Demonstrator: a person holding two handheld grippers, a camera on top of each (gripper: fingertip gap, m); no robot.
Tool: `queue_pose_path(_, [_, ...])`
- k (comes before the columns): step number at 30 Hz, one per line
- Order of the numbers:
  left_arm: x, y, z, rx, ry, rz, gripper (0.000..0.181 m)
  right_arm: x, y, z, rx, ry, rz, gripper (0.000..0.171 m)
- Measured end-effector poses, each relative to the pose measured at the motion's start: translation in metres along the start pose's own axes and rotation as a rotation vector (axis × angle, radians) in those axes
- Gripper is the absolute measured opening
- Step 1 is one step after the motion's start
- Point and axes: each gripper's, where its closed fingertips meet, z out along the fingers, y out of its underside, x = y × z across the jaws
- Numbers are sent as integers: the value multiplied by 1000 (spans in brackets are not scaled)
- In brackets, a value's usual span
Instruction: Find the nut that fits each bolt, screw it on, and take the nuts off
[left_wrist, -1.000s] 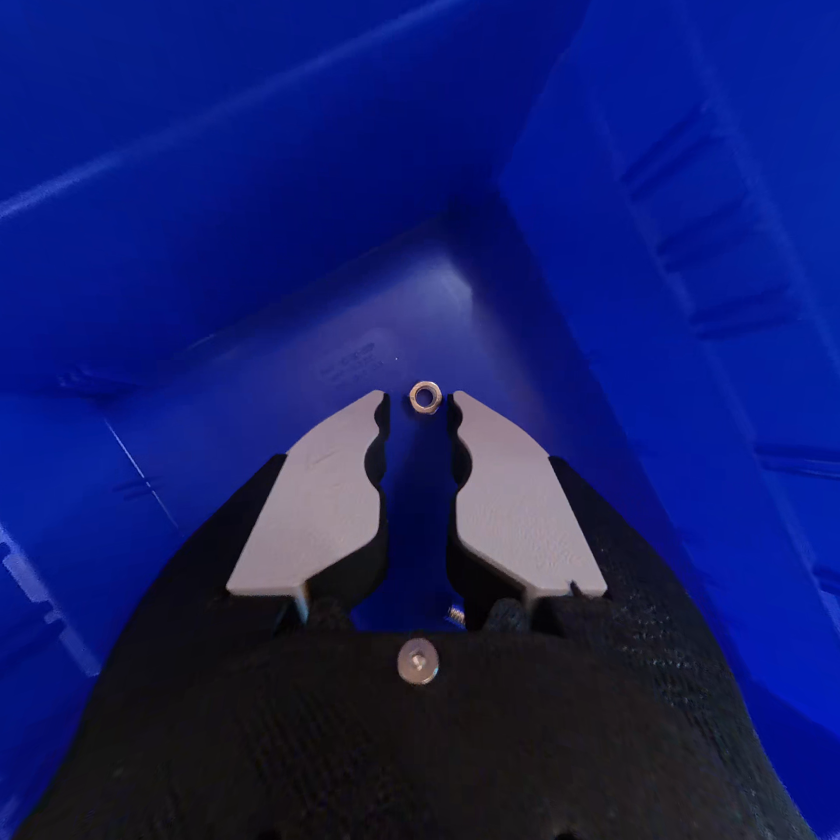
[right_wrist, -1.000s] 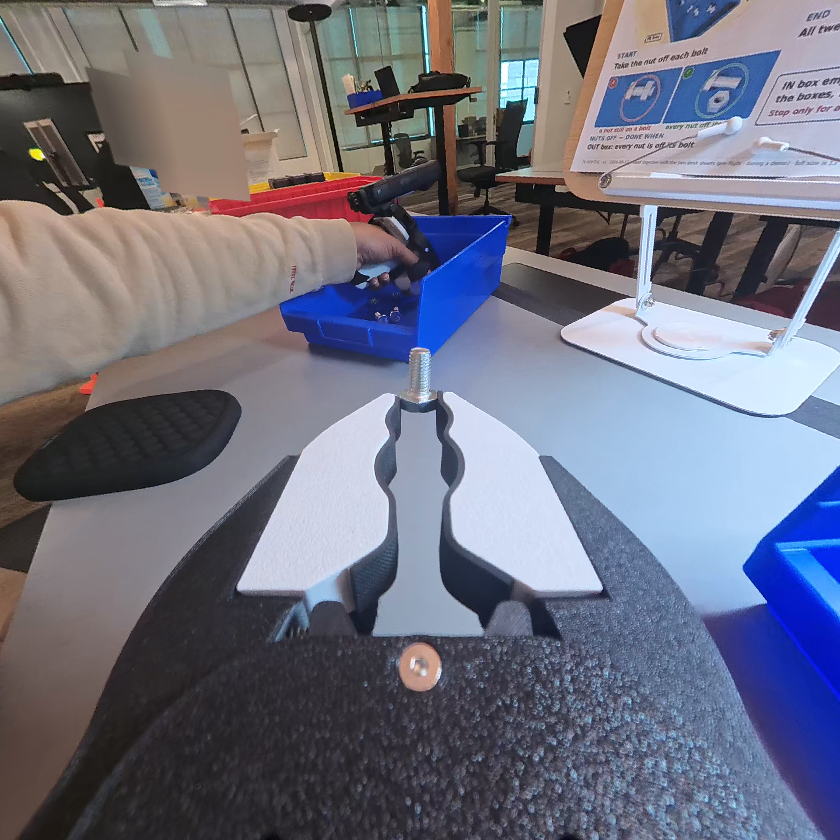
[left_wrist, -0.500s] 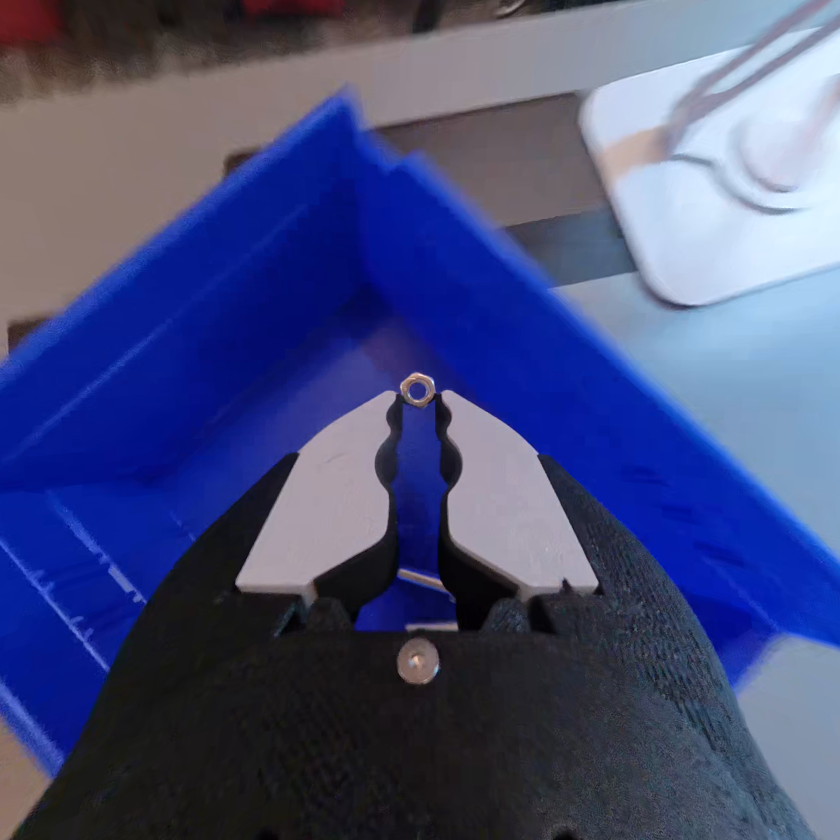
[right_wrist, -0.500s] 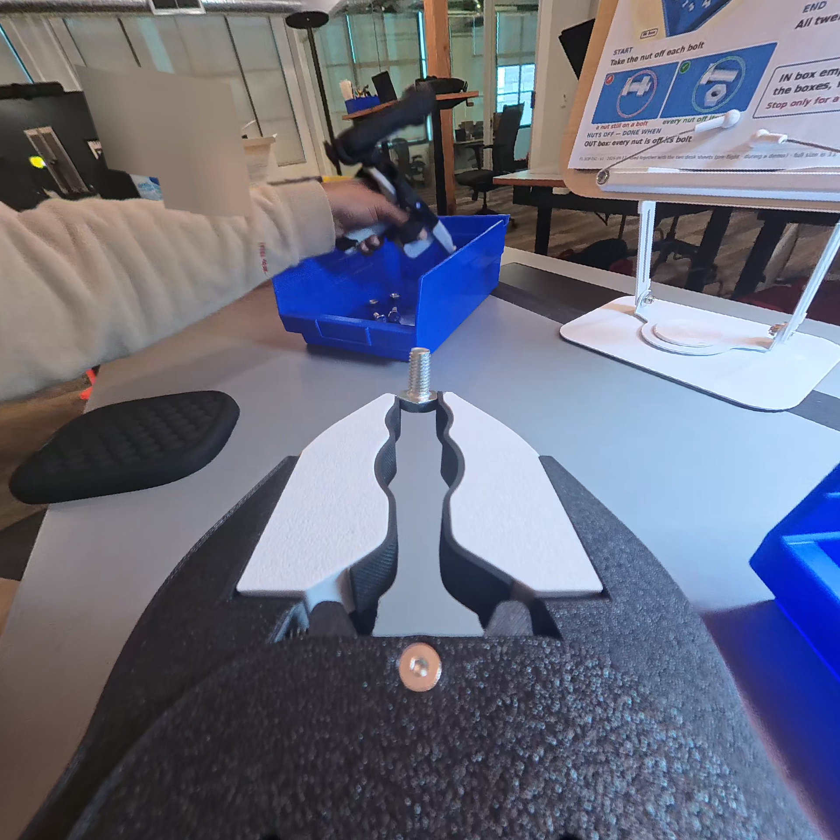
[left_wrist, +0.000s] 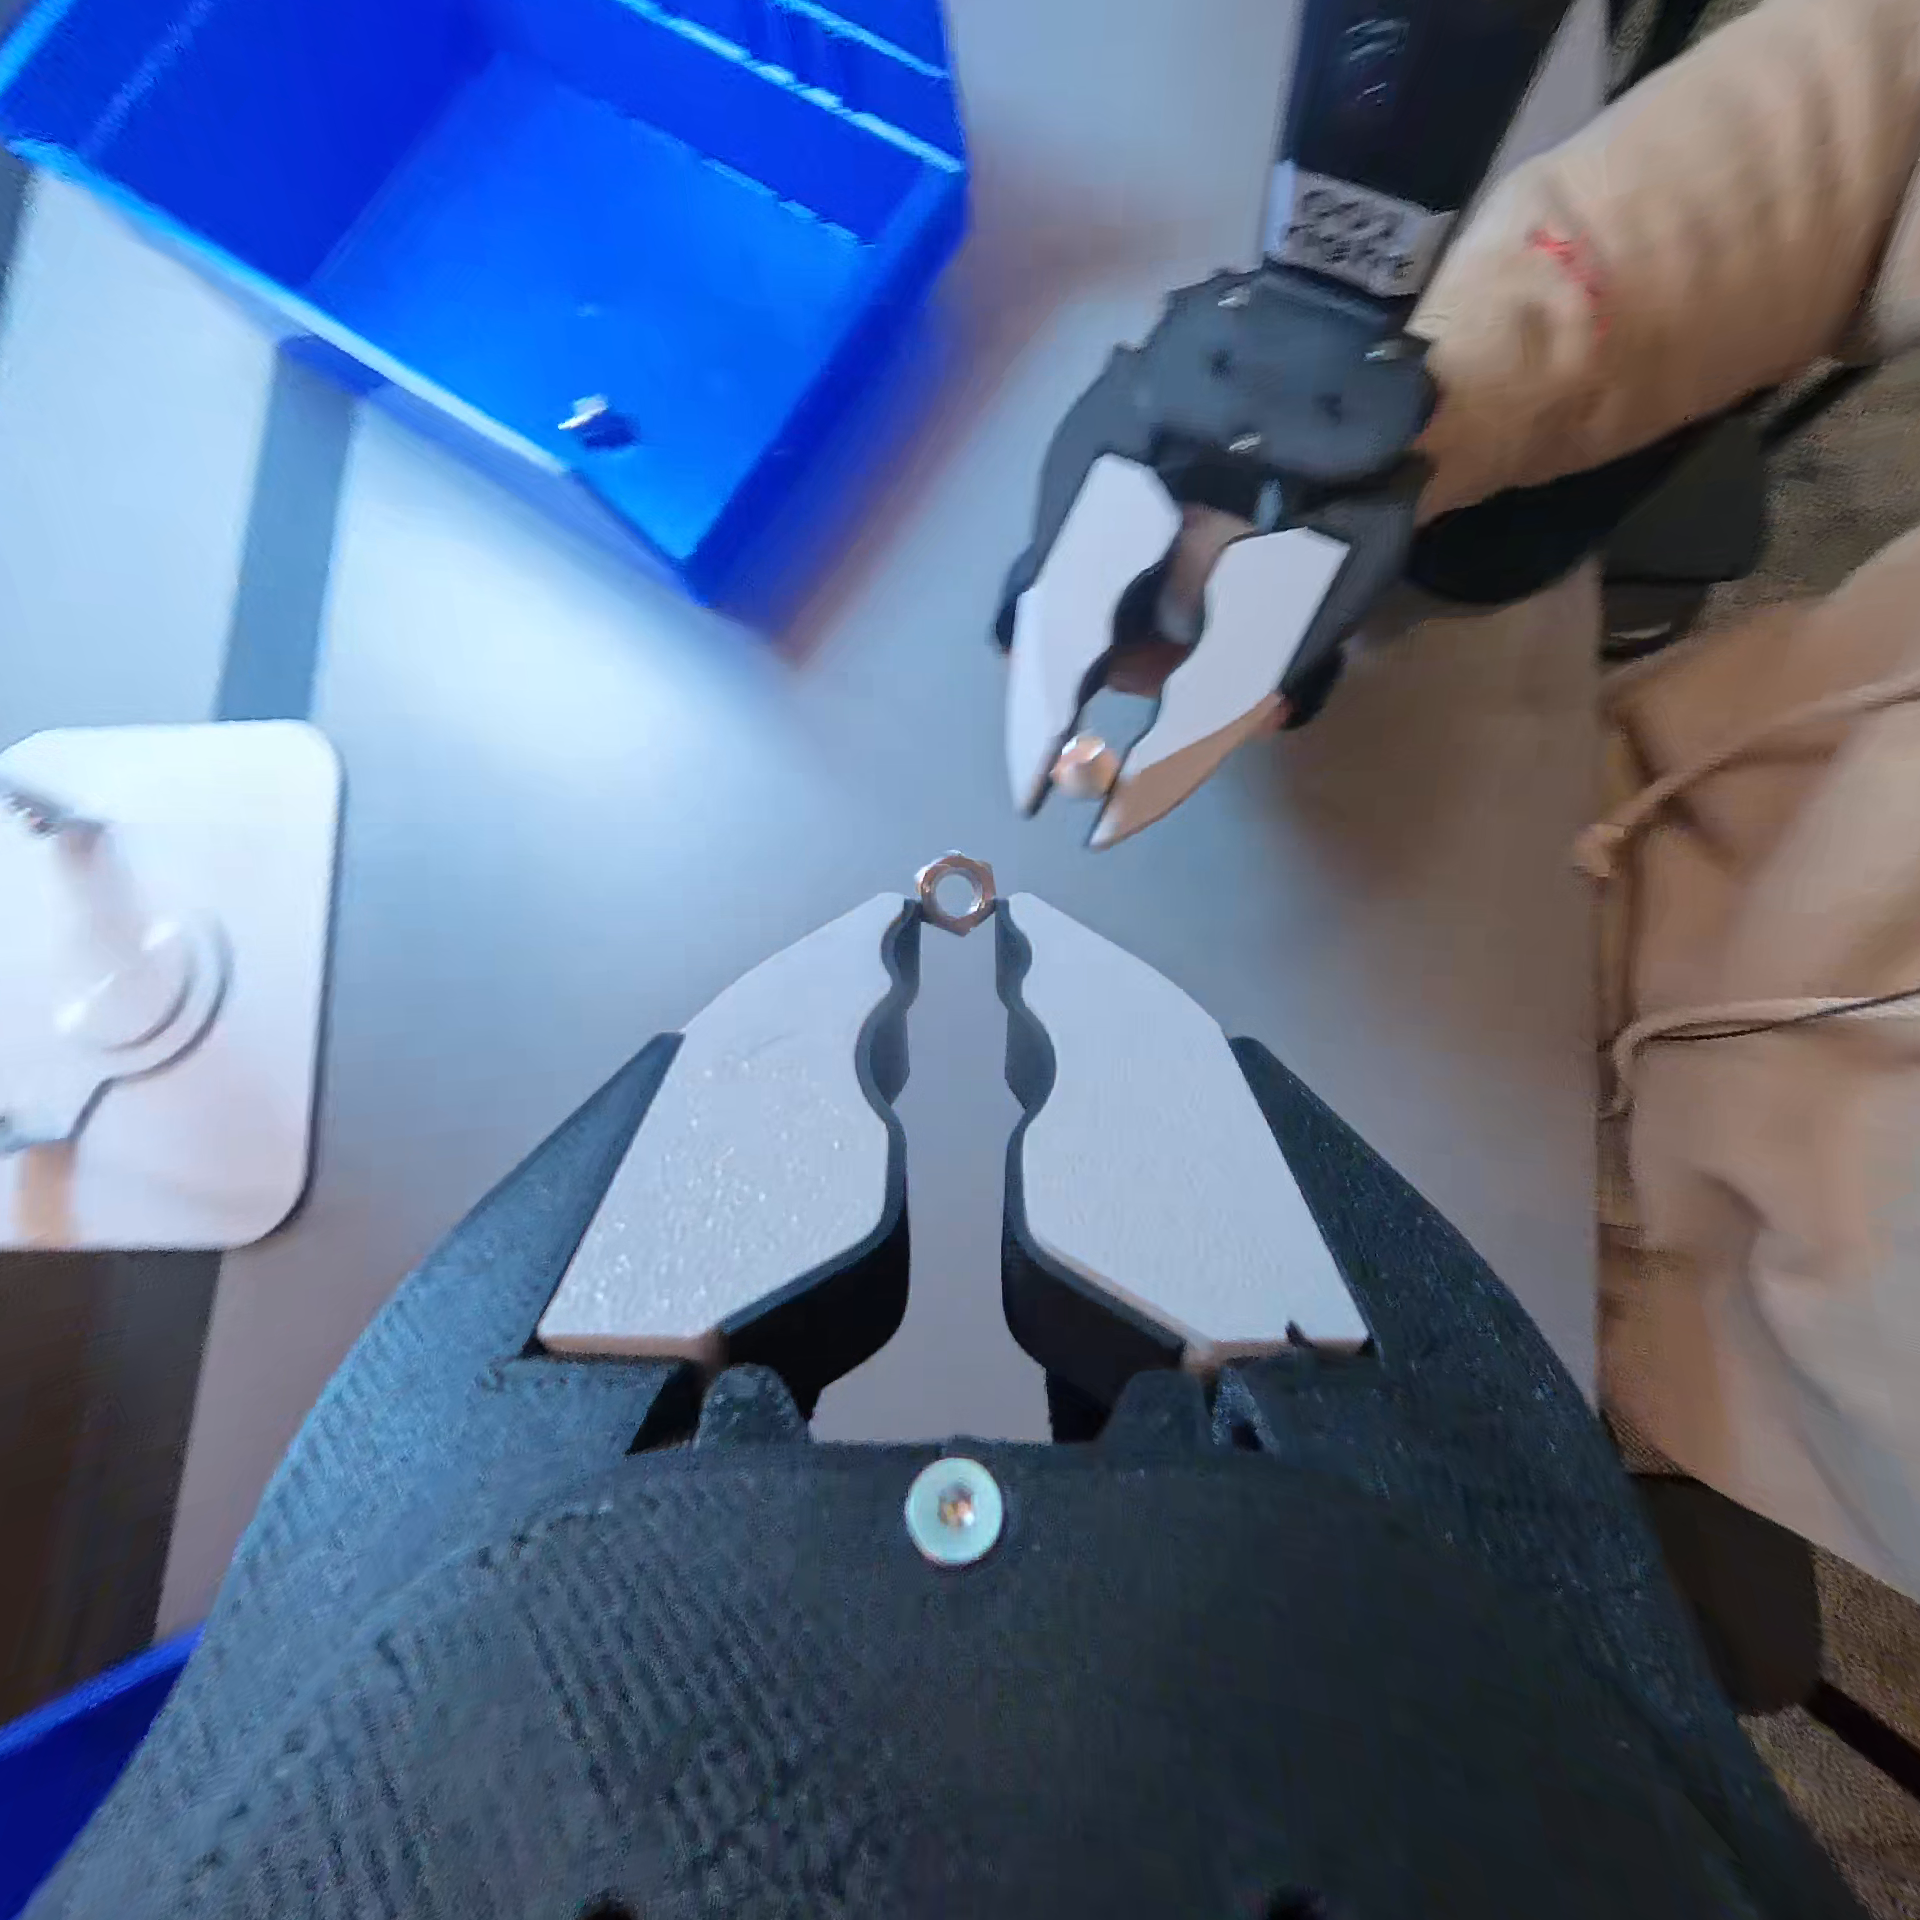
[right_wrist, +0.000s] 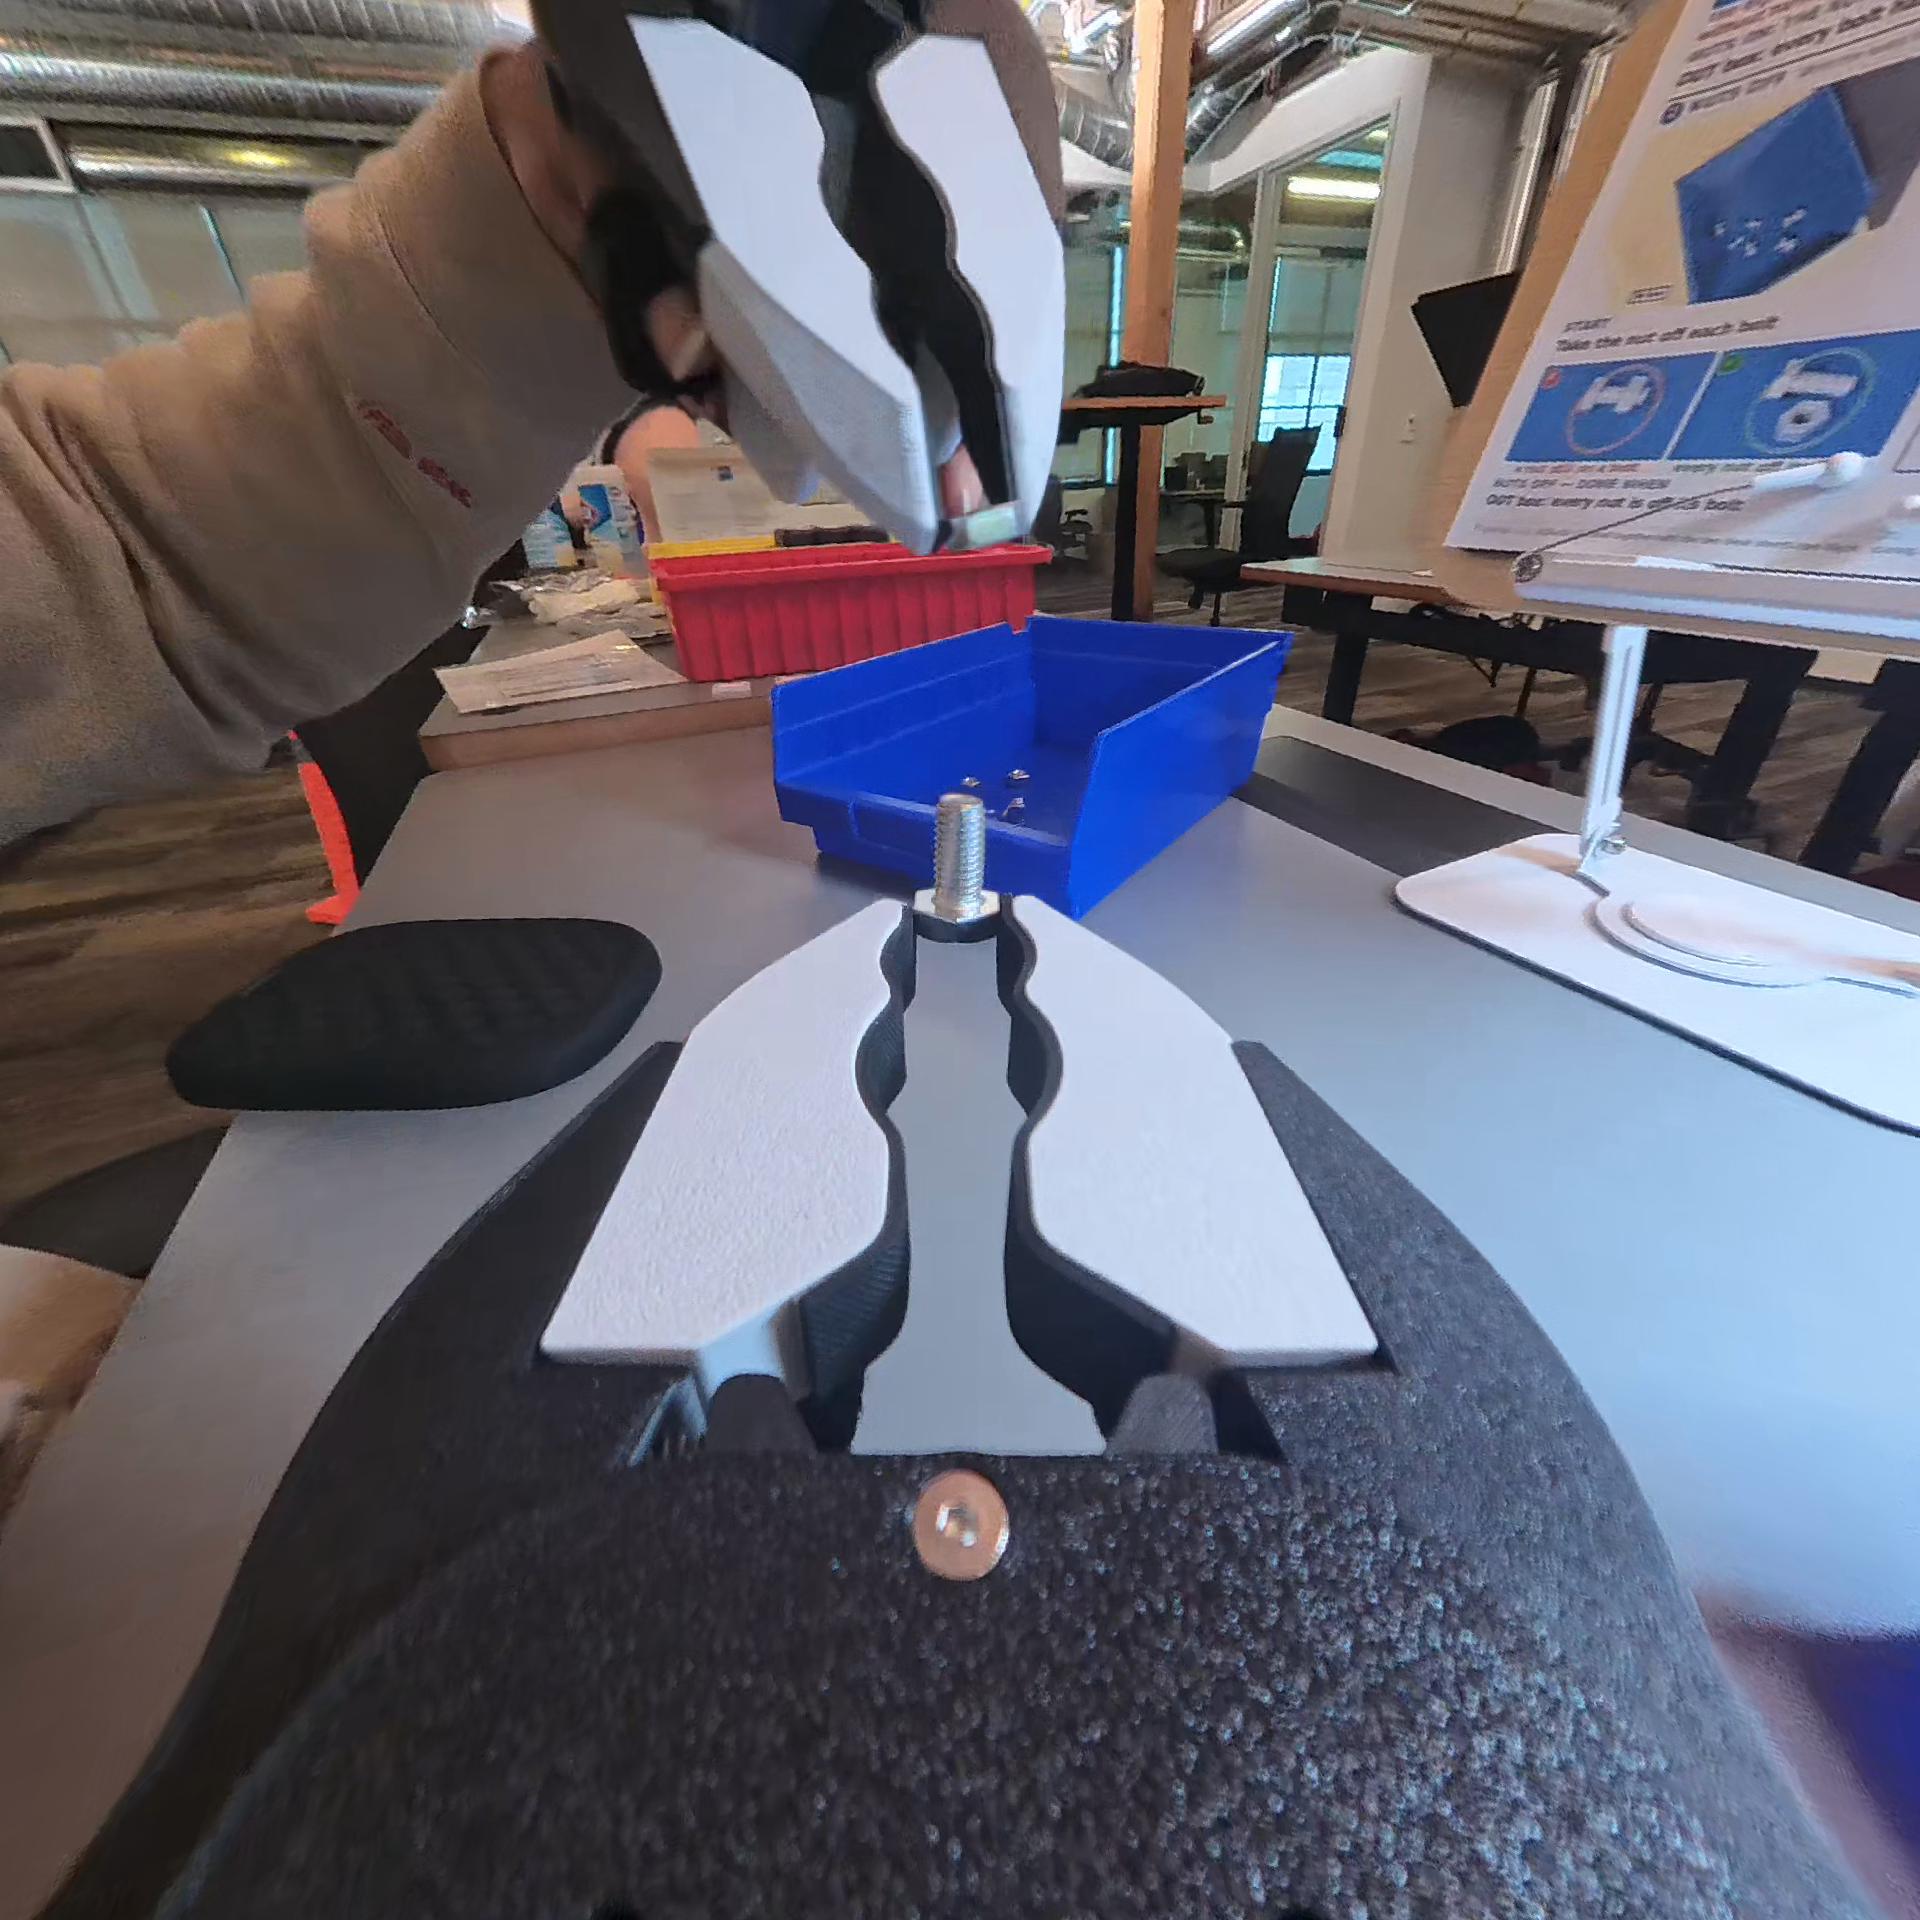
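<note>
Left wrist view. Left gripper (left_wrist: 954, 906) pinches a small hex nut (left_wrist: 953, 902) at the very fingertips, bore facing the camera, two flats against the pads. Ahead and to the right of the tips, near but apart, is the right gripper (left_wrist: 1081, 781), closed on a bolt (left_wrist: 1081, 774) seen end-on. Grey table (left_wrist: 582, 831) below. Blue bin (left_wrist: 582, 260) ahead-left, with one small metal part lying inside. White stand base (left_wrist: 156, 987) far to the left. A beige sleeve (left_wrist: 1662, 260) sits behind the right gripper.

Right wrist view. Right gripper (right_wrist: 954, 920) clamps the bolt (right_wrist: 958, 852) by its head at the fingertips, threaded shank upright and free. Left gripper (right_wrist: 977, 520) hangs above and slightly ahead, tips down, nut (right_wrist: 987, 516) edge-on between them, clear of the bolt's end. Blue bin (right_wrist: 1174, 769) directly ahead, holding a few loose parts. Black pad (right_wrist: 416, 1008) to the left. Red bin (right_wrist: 831, 613) farther off.

Handling judgement. Nut is light, rigid, smooth metal, and the pinch is shallow, so it could slip or twist out. Keep the hold on opposite flats, bore clear. Bolt is stiff; a hold on the head leaves the threads open. Bore still needs squaring to the shank, otherwise there's a risk of cross-threading.
</note>
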Motion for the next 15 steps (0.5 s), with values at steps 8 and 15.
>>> queue_pose_path(8, [40,-3,29,-89,157,39,14,-20,5,7,-27,-47,-33,14])
queue_pose_path(15, [44,-3,37,-121,202,24,14,-18,-1,4,0,-28,-39,14])
